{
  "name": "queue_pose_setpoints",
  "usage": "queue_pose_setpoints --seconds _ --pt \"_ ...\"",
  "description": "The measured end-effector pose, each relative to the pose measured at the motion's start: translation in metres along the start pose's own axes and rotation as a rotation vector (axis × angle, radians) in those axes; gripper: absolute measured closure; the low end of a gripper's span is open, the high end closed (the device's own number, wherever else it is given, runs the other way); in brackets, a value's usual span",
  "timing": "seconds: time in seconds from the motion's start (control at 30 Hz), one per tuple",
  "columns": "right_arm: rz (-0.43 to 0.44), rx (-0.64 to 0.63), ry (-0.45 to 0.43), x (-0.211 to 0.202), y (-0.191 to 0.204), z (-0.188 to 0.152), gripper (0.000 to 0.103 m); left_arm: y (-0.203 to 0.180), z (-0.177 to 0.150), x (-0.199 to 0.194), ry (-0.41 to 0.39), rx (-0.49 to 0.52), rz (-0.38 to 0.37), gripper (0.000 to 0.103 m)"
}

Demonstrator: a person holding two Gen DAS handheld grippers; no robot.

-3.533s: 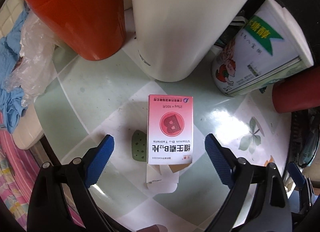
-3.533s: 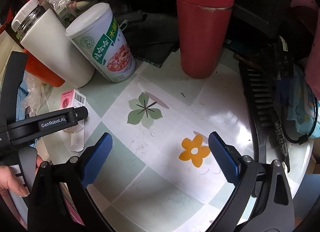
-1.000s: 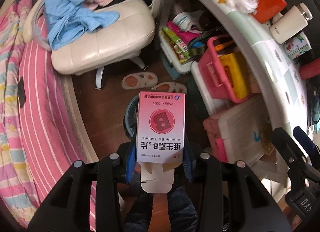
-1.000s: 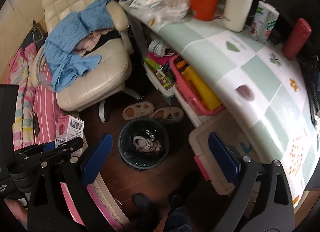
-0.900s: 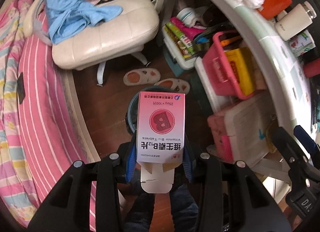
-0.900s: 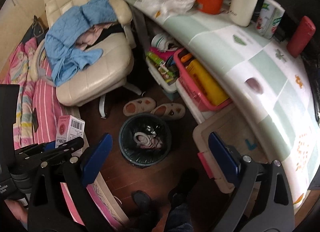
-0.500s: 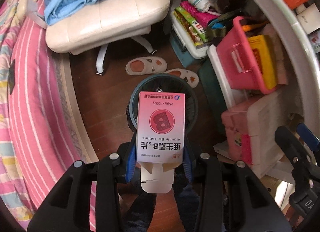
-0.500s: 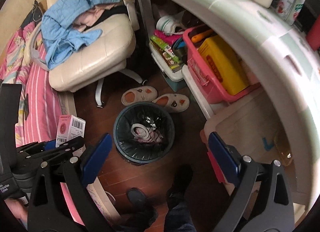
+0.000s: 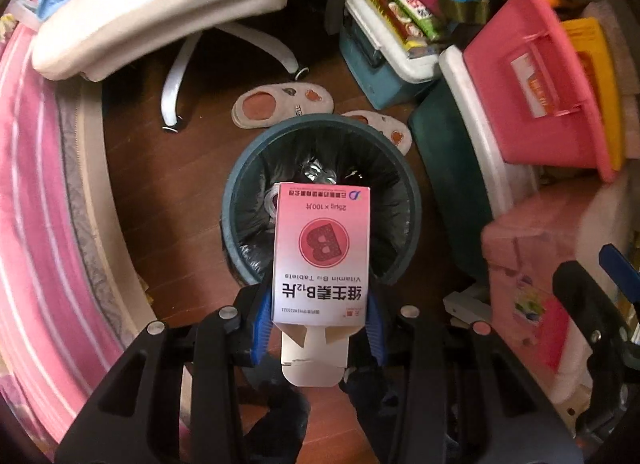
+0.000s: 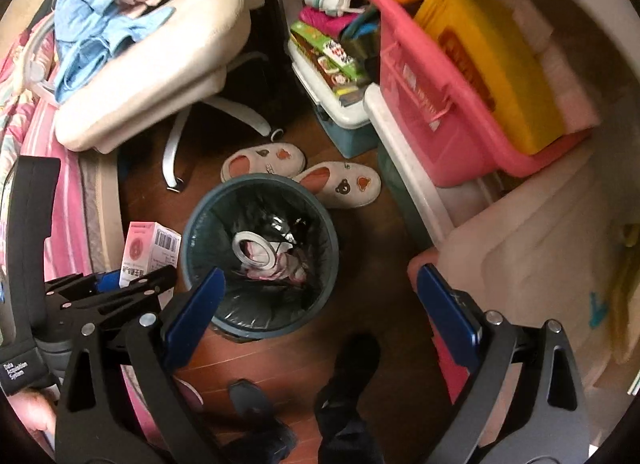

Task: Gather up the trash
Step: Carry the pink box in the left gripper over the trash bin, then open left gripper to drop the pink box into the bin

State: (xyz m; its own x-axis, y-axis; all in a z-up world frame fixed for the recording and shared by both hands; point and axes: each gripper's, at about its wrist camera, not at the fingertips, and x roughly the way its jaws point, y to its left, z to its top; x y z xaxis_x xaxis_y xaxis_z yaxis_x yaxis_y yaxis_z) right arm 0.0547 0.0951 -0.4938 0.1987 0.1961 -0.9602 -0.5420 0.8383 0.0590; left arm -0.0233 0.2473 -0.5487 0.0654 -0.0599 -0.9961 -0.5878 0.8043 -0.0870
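My left gripper [image 9: 318,324] is shut on a pink vitamin B12 tablet box [image 9: 322,252], its blue pads pressed on both long sides and its open white flap hanging toward the camera. The box hangs directly over a round dark-teal trash bin [image 9: 412,199] lined with a black bag. In the right wrist view the same box [image 10: 150,250] shows at the left, beside the bin [image 10: 200,219], which holds a tape ring and crumpled paper. My right gripper [image 10: 320,296] stands open and holds nothing, above the bin's near rim.
A cream office chair [image 10: 160,75] with blue clothes and a pink striped bed [image 9: 36,223] lie left. Two slippers [image 10: 340,183] sit behind the bin. Pink basket [image 9: 548,75], stacked storage boxes [image 10: 520,244] and the desk edge crowd the right. A person's dark shoes [image 10: 348,368] stand on the wood floor.
Both grippers have sunk toward the floor, so the bin and slippers loom much larger. The box stays clamped in the left gripper; the right gripper stays open.
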Motion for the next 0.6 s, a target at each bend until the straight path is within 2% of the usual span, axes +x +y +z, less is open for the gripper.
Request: queue_pose_setpoints --seconds 0.2,0.33,0.6 --pt "0.006 -0.014 0.013 0.044 -0.005 -0.002 0.007 -0.002 0.007 0.048 0.012 -0.001 0.003 0.065" --pt "-0.033 -0.116 -0.042 0.052 0.012 -0.002 0.005 0.003 0.009 0.076 0.022 -0.021 0.009 0.065" --pt "0.006 -0.106 -0.005 0.079 0.019 0.001 0.005 0.015 0.015 0.099 0.038 -0.025 0.028 0.065"
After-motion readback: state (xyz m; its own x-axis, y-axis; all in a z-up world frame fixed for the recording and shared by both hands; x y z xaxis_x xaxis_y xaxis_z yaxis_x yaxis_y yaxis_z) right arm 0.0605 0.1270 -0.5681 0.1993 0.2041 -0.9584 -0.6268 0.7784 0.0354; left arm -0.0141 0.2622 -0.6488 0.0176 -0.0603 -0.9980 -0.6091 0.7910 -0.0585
